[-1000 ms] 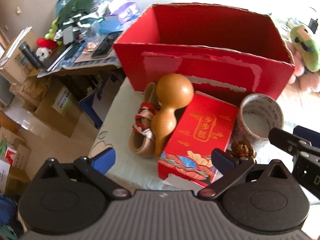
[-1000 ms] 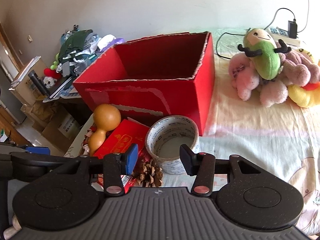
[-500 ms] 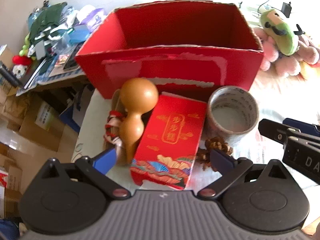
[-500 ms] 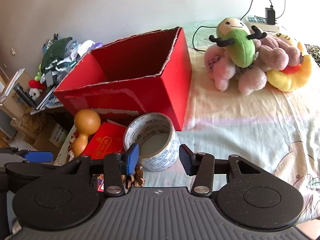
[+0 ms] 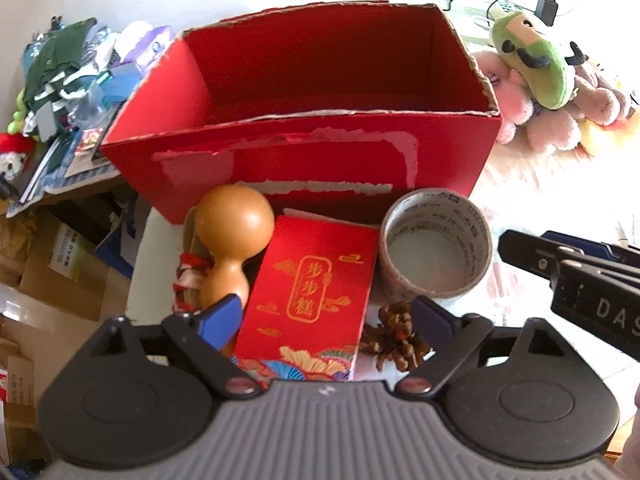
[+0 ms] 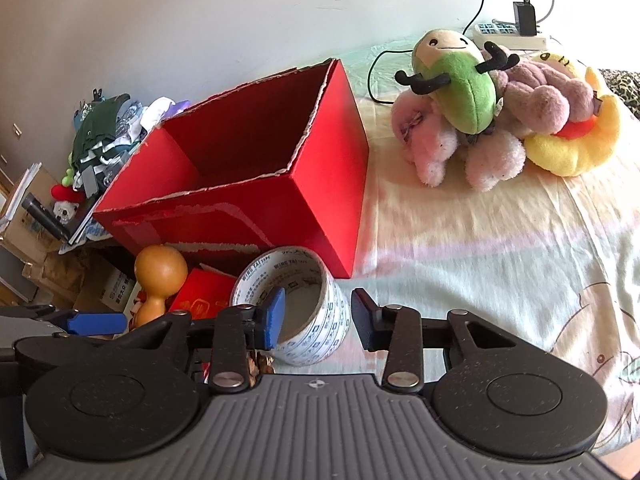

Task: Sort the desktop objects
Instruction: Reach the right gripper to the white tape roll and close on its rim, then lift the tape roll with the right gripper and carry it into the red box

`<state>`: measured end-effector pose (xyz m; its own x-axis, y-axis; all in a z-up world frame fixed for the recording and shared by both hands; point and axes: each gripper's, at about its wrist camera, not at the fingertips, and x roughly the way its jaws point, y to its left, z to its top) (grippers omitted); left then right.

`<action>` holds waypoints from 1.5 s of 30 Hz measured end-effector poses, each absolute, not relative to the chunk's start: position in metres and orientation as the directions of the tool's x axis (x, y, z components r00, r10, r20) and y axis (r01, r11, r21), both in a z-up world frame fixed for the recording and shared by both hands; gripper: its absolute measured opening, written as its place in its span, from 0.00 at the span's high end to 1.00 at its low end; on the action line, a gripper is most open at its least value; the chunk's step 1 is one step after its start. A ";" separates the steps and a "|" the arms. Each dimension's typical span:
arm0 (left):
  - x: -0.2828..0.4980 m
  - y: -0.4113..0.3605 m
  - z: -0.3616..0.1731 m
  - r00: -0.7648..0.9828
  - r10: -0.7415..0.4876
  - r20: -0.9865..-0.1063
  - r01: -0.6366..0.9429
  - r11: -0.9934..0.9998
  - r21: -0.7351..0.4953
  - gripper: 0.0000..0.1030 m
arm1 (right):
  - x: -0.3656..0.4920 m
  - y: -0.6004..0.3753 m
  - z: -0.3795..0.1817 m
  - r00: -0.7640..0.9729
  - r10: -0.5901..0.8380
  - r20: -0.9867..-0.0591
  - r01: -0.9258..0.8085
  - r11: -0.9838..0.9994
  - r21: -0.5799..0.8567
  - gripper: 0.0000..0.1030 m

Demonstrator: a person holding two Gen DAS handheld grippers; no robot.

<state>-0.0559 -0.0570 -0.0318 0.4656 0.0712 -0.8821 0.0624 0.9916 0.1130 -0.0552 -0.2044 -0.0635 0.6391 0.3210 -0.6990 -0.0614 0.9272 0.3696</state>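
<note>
Crowding the red box (image 5: 304, 168): gourd (image 5: 230, 236), packet (image 5: 308, 284), tape roll (image 6: 298, 304).

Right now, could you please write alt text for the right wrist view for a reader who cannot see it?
The open right gripper straddles the near wall of a tape roll standing before an open red box on a bed sheet. A gourd lies left; plush toys sit behind right.

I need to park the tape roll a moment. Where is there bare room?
Free: the sheet right of the red box, in front of the plush toys. Crowded: the strip before the box, with gourd, red packet, tape roll and pinecone.
</note>
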 end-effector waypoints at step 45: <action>-0.020 -0.125 -0.046 0.359 -0.326 -0.875 0.332 0.920 -0.207 0.90 | -0.058 -0.266 -0.066 0.673 0.259 -0.693 0.080 0.905 0.417 0.86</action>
